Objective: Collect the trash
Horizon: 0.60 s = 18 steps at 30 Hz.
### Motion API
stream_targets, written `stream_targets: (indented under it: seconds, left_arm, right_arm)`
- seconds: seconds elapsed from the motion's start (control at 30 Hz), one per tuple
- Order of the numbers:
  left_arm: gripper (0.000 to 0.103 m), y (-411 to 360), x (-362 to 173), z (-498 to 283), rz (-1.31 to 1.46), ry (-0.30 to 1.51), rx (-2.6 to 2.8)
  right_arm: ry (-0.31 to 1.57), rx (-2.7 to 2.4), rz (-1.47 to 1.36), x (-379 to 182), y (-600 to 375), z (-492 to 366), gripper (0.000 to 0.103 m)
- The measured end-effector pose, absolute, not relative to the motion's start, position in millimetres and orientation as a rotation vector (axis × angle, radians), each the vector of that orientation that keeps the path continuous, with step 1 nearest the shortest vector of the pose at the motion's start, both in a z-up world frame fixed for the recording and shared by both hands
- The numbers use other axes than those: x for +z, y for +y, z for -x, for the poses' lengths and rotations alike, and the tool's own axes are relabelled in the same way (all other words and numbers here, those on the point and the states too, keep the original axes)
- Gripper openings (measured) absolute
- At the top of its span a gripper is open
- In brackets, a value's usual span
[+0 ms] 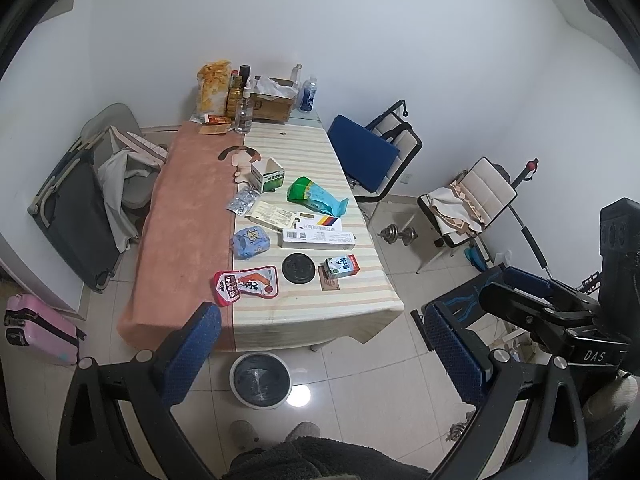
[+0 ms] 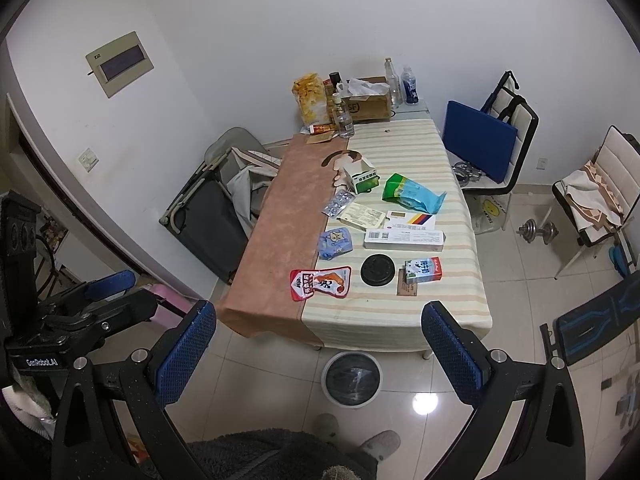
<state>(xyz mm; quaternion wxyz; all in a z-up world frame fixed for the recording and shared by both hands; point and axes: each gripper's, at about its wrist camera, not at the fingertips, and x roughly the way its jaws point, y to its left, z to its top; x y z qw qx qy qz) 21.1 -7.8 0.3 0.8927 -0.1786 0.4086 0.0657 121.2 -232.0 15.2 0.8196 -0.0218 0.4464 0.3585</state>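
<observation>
I held both grippers high above the floor at the near end of the table [image 1: 280,312], well apart from everything on it. The left gripper [image 1: 320,356] had its jaws spread wide with nothing between them, and the right gripper [image 2: 320,354] was just as wide and just as empty. Below and between the fingers, on the tiles just off the table's near edge, stood the bin [image 1: 260,380], round, white-rimmed, with a dark liner. The trash lay scattered over the striped cloth. Nearest me was the red snack wrapper [image 1: 246,285], straddling the seam between the brown cloth and the stripes. Just to its right sat a black lid [image 1: 297,268], and beside that a milk carton [image 1: 341,267] lying on its side, partly on a brown card [image 1: 329,282]. Farther back I saw a blue tissue pack [image 1: 251,242], a long white box [image 1: 318,239], a flat box with coloured stripes [image 1: 320,222], a leaflet [image 1: 270,214] and a blister pack [image 1: 242,200]. Beyond those lay a green and blue bag [image 1: 314,196] and an opened green-and-white carton [image 1: 267,176]. At the far end, against the wall, bottles [image 1: 242,110], a cardboard box [image 1: 272,102] and a yellow snack bag [image 1: 212,88] stood together. My slippers [image 1: 244,434] showed on the tiles near the bin.
</observation>
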Motion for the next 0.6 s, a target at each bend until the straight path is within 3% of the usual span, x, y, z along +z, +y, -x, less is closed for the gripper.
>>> stream_targets:
  seconds: [0.6]
  left_arm:
    - [0.103, -0.9, 3.1, -16.1, 0.376, 0.841, 0.134]
  right_arm:
    - [0.950, 0.768, 0.050, 17.3, -221.7, -115.5, 0.103]
